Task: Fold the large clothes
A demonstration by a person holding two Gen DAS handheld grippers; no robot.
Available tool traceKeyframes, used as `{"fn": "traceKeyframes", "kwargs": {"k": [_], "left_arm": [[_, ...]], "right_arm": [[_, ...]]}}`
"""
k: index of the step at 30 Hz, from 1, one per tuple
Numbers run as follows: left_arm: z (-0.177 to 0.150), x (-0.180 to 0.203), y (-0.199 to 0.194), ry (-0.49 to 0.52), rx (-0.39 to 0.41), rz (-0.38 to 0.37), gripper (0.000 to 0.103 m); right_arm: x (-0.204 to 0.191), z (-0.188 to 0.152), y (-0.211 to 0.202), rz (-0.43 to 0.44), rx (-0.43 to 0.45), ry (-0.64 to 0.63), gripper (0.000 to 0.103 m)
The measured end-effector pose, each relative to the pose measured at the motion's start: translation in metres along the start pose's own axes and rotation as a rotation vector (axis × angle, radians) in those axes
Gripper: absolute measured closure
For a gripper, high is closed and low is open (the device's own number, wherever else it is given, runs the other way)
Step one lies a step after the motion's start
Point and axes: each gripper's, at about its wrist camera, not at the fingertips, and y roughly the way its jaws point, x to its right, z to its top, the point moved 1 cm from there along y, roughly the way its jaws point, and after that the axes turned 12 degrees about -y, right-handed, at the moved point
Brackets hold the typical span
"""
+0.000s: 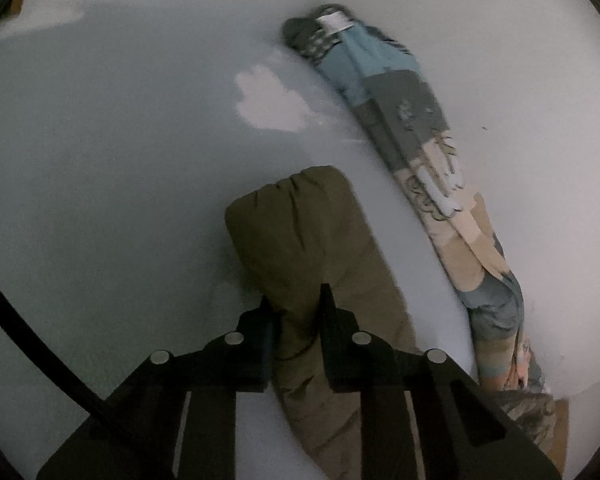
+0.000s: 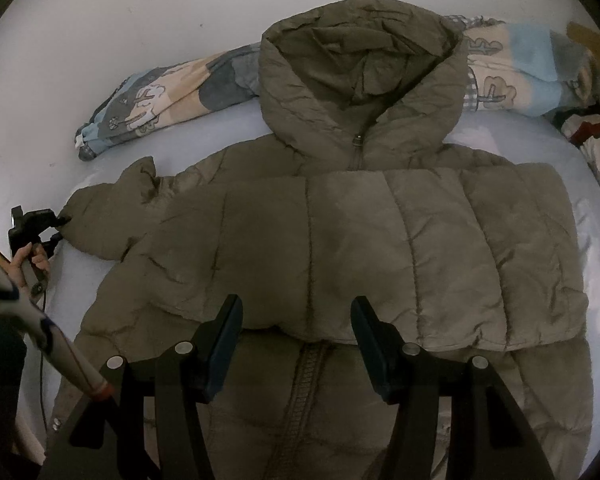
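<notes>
Already clamped on the cuff end of the left sleeve (image 1: 296, 240), the left gripper (image 1: 296, 300) pinched a thick wad of padding between its two fingers, while the olive puffer jacket (image 2: 340, 240) lay spread front-up on a pale blue bed sheet (image 2: 228, 128), hood (image 2: 360, 68) towards the wall and one side already laid across the chest. The right gripper (image 2: 296, 320) hovered over the jacket's middle, jaws apart and holding nothing, with the zip line running between them. A rolled patterned blanket (image 2: 172, 92) lay along the wall behind the hood. The quilted shell looked light, soft and springy, likely slick enough to slide out of a shallow pinch and prone to puffing back open after a fold; a firm bite on the gathered cuff or along a stitched seam seemed the safest hold. The person's hand (image 2: 28, 260) gripped the left tool's handle at the bed's edge
</notes>
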Motion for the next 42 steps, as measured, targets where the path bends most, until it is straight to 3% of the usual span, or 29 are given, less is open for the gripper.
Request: {"fn": "traceKeyframes", "kwargs": {"k": [9,14,18,22,26,29,35,39,42], "left_arm": [[-0.02,0.074,-0.071,0.135,0.037,-0.13,0.088],[-0.054,0.137,-0.124,0.246,0.058,-0.217,0.088],[-0.105,0.185,-0.162,0.381,0.049,-0.283,0.088],[-0.181,0.227,-0.186,0.541,0.005,-0.335,0.088],[-0.274,0.25,-0.186,0.69,-0.11,-0.371,0.088],[-0.343,0.249,-0.172,0.803,-0.194,-0.344,0.088],[-0.474,0.222,-0.115,1.088,-0.345,-0.19,0.088],[-0.515,0.193,-0.08,1.2,-0.379,-0.067,0.088],[-0.524,0.188,-0.085,1.257,-0.357,-0.058,0.081]], "right_arm": [[0.019,0.006,-0.023,-0.012,0.054,0.089,0.042],[0.036,0.014,-0.049,-0.023,0.114,0.144,0.042],[0.056,0.016,-0.066,-0.035,0.144,0.202,0.042],[0.076,0.014,-0.081,-0.043,0.17,0.261,0.042],[0.095,0.01,-0.091,-0.044,0.183,0.326,0.042],[0.11,0.007,-0.1,-0.05,0.195,0.365,0.042],[0.132,-0.001,-0.115,-0.078,0.214,0.415,0.042],[0.141,-0.004,-0.117,-0.08,0.208,0.434,0.042],[0.142,-0.005,-0.113,-0.069,0.194,0.438,0.042]]}}
